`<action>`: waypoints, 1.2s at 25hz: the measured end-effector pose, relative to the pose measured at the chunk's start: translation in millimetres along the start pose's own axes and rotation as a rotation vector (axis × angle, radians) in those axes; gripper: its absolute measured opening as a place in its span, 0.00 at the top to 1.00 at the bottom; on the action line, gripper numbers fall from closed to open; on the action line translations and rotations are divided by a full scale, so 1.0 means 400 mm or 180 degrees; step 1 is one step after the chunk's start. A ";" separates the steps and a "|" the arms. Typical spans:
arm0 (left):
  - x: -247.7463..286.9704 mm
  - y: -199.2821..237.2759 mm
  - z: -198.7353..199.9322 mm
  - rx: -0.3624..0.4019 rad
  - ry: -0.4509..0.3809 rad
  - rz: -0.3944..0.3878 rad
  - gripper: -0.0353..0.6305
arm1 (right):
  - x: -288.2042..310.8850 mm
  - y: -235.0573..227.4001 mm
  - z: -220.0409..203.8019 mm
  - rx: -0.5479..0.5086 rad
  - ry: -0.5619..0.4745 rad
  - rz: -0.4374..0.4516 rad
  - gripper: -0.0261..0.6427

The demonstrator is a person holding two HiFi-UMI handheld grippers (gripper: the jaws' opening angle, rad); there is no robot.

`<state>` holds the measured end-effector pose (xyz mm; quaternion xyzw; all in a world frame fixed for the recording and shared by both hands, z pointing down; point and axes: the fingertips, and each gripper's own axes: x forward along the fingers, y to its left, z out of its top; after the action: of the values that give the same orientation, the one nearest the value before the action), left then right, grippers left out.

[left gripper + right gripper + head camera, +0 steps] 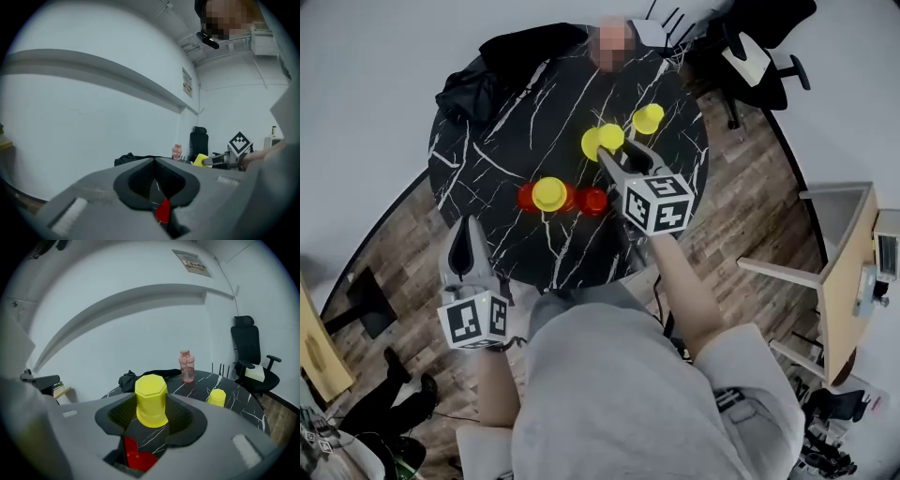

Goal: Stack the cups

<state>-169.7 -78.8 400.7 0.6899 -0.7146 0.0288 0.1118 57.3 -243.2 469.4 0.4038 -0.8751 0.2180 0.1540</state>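
My right gripper [615, 150] is shut on an upside-down yellow cup [609, 138] and holds it above the black marble table [487, 150]. In the right gripper view the yellow cup [151, 401] sits between the jaws of the right gripper [151, 405], with red cups [138, 458] on the table below. A second yellow cup [648, 118] stands farther right, also visible as the second yellow cup [216, 397]. Another yellow cup [549, 193] rests among red cups [528, 196], beside a lone red cup [593, 201]. My left gripper [469, 227] is shut and empty at the table's near-left edge, its jaws together in the left gripper [154, 161] view.
A black jacket [502, 56] lies at the table's far side, beside a pink bottle [187, 366]. A black office chair [248, 357] stands to the right. A wooden cabinet [848, 272] is at the right of the floor. A person sits across the table.
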 end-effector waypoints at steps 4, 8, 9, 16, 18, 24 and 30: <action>-0.006 -0.013 0.007 0.0021 -0.0015 -0.0180 0.94 | -0.057 0.044 -0.012 0.0030 -0.0056 -0.0045 0.67; -0.013 -0.025 0.010 0.0015 -0.0025 -0.0315 0.94 | -0.099 0.074 -0.039 0.0045 -0.0047 -0.0107 0.67; -0.016 -0.028 0.010 0.0023 -0.0028 -0.0352 0.94 | -0.108 0.080 -0.047 0.0051 -0.0044 -0.0127 0.67; -0.037 -0.037 0.006 0.0085 -0.0011 -0.0510 0.94 | -0.139 0.122 -0.119 0.0064 0.0075 -0.0236 0.67; -0.043 -0.037 0.004 0.0098 -0.0011 -0.0546 0.94 | -0.137 0.135 -0.139 0.0027 0.0140 -0.0251 0.67; -0.067 -0.024 -0.002 0.0098 0.0000 -0.0557 0.94 | -0.117 0.167 -0.185 -0.0158 0.0348 -0.0319 0.67; -0.088 0.011 -0.009 0.0092 0.0019 -0.0480 0.94 | -0.095 0.176 -0.211 -0.0331 0.0483 -0.0416 0.67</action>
<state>-172.7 -43.4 397.6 0.7432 -0.6598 0.0326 0.1059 34.6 -135.5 506.7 0.4337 -0.8428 0.1917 0.2544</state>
